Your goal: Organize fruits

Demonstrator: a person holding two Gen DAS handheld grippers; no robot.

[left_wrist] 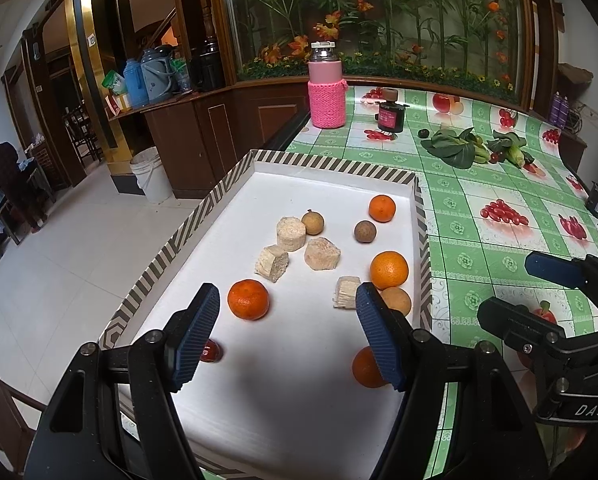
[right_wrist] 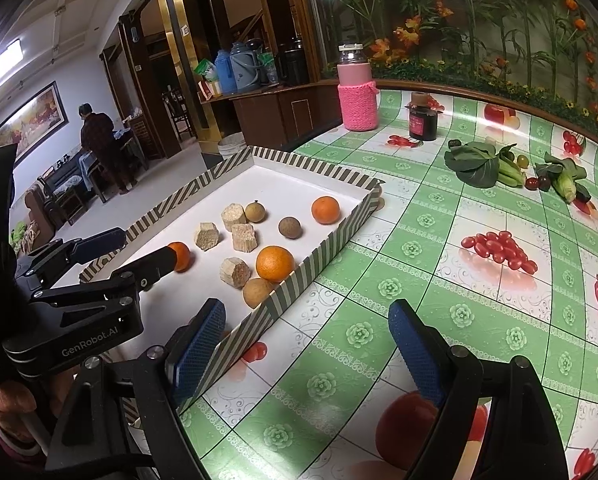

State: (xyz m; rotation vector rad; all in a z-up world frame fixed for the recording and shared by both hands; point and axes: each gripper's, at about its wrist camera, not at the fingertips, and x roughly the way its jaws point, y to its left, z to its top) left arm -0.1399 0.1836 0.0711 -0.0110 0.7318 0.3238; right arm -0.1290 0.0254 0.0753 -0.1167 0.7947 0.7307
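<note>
Oranges crowd the tray; left gripper and right gripper spread, empty.

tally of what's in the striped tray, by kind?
Seen from the left wrist view, in the tray:
Oranges: 4
Brown round fruits: 3
Beige cut chunks: 4
Small red fruit: 1
Total: 12
</note>
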